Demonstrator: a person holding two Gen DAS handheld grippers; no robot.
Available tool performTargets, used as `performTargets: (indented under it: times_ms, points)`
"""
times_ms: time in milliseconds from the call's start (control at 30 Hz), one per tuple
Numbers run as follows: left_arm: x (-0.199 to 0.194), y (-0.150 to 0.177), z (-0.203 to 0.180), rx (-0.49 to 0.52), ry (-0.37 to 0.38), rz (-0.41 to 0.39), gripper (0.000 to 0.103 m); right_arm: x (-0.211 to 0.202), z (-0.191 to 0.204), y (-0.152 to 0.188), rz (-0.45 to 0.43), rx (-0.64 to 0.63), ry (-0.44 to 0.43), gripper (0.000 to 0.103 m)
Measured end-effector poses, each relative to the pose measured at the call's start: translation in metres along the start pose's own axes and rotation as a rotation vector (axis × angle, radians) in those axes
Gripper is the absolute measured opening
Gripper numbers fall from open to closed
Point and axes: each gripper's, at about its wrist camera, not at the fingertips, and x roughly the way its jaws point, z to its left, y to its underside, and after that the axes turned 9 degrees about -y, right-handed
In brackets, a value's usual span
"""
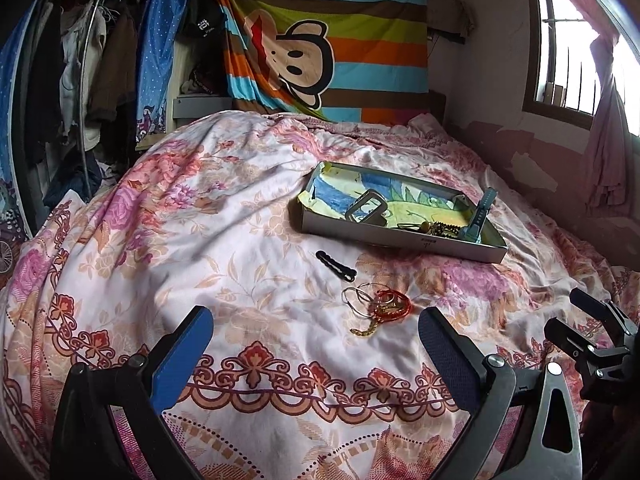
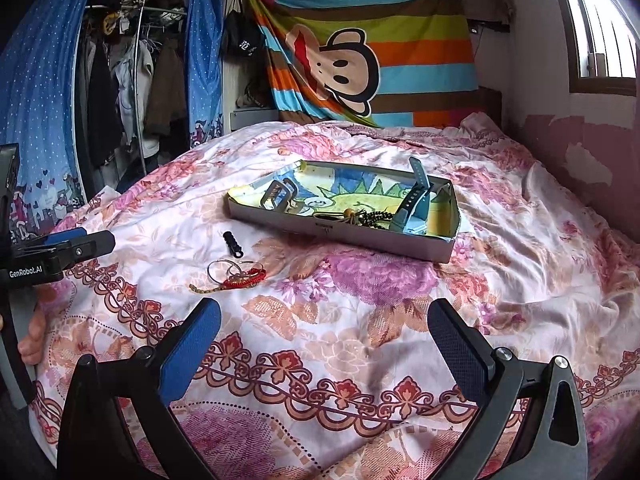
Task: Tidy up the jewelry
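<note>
A shallow grey box (image 1: 400, 240) (image 2: 344, 236) with a drawing as lining lies on the floral bed. In it are a blue watch (image 1: 478, 216) (image 2: 414, 204), a beaded bracelet (image 2: 372, 216) and a grey buckle-like piece (image 1: 366, 206) (image 2: 280, 194). In front of the box lie a black hair clip (image 1: 335, 266) (image 2: 233, 243), thin silver hoops (image 1: 358, 298) (image 2: 224, 268), a red cord bracelet (image 1: 394, 304) (image 2: 246, 278) and a gold chain (image 1: 366, 328). My left gripper (image 1: 316, 352) is open above the bed, just short of the loose jewelry. My right gripper (image 2: 324, 344) is open and empty, right of that pile.
The bed's floral quilt (image 1: 200, 208) fills both views. A clothes rack (image 2: 120, 80) stands at the left, a striped monkey cloth (image 1: 328, 40) hangs at the headboard, and a wall with a window (image 1: 568, 52) runs along the right.
</note>
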Motion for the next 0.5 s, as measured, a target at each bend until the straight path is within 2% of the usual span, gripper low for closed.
performTargets:
  times_ms: [200, 500]
  points:
    - [0.016, -0.003, 0.002, 0.007, -0.004, 0.08, 0.103, 0.008, -0.003, -0.002, 0.003, -0.011, 0.01, 0.102]
    - [0.049, -0.019, 0.008, 0.0, 0.095, 0.188, 0.103, 0.042, -0.029, -0.01, 0.079, 0.071, -0.103, 0.102]
